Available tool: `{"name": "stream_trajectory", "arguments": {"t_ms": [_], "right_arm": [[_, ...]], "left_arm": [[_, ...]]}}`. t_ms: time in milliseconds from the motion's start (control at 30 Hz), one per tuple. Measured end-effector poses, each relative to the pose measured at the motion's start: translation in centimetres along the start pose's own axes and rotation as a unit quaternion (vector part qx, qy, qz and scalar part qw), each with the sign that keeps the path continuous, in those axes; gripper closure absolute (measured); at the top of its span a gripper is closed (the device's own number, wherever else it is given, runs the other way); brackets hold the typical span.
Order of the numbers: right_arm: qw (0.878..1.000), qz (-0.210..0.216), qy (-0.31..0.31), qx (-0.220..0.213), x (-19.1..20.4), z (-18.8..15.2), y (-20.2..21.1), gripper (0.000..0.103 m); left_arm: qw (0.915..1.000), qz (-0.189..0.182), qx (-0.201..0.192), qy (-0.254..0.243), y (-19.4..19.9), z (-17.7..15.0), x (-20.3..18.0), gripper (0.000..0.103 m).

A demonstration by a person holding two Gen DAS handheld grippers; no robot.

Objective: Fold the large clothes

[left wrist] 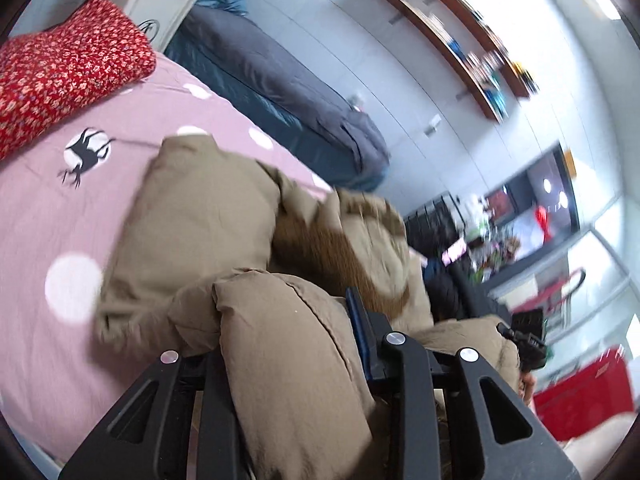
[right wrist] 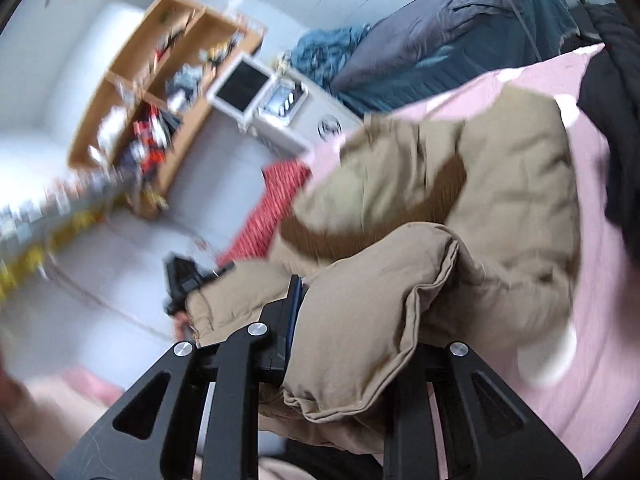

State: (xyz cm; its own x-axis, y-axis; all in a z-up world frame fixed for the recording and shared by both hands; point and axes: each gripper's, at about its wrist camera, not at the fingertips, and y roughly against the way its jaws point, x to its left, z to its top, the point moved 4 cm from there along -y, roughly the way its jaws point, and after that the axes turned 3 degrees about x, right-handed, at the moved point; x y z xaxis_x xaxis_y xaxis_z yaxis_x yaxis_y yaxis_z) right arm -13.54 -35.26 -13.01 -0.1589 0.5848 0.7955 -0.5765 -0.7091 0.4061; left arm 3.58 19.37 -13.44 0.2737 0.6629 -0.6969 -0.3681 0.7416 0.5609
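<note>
A tan padded jacket [left wrist: 208, 216] with a brown lining [left wrist: 332, 248] is lifted off the pink dotted bed cover [left wrist: 52, 208]. My left gripper [left wrist: 288, 340] is shut on a thick fold of its edge; one blue pad [left wrist: 360, 320] shows, and fabric hides the other finger. My right gripper [right wrist: 360, 320] is shut on another padded edge of the jacket [right wrist: 400, 280], also with only one pad [right wrist: 294, 308] visible. Each view shows the other gripper at the jacket's far corner: the right one [left wrist: 520, 340] and the left one [right wrist: 188, 284].
A red floral pillow [left wrist: 68, 76] lies at the head of the bed. Beyond it are a white nightstand [right wrist: 280, 120], a second bed with grey-blue bedding [left wrist: 280, 92] and a wooden shelf unit [right wrist: 160, 92]. A dark garment [right wrist: 612, 120] lies on the pink cover.
</note>
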Motion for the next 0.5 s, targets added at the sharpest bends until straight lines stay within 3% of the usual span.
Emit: {"name": "stream_trajectory", "arguments": {"t_ms": [200,267,333,367,433,500], "right_arm": [[0.993,0.010,-0.114,0.000,-5.2,8.4,-3.5,0.083],[0.982,0.015,-0.186,0.001,-8.0,10.0,-5.2,0.083],[0.967,0.027,-0.255,0.002,-10.7,10.6,-6.2,0.083],[0.955,0.026,-0.294,0.000,-12.4,10.8,-6.7,0.083],[0.944,0.024,-0.328,0.004,-14.1,11.1,-7.4,0.083],[0.937,0.017,-0.348,0.012,-15.4,11.5,-8.0,0.083]], "left_arm": [[0.9914,-0.036,0.014,0.125,-4.6,6.1,4.2,0.074],[0.9872,-0.033,0.024,0.154,-5.7,7.2,4.9,0.073],[0.9798,-0.053,0.037,0.189,-5.7,7.9,5.2,0.068],[0.9721,-0.088,0.040,0.214,-5.2,8.2,5.3,0.064],[0.9543,-0.152,0.034,0.255,-3.6,8.4,5.7,0.050],[0.9433,-0.180,0.029,0.277,-1.6,8.3,6.0,0.041]]}}
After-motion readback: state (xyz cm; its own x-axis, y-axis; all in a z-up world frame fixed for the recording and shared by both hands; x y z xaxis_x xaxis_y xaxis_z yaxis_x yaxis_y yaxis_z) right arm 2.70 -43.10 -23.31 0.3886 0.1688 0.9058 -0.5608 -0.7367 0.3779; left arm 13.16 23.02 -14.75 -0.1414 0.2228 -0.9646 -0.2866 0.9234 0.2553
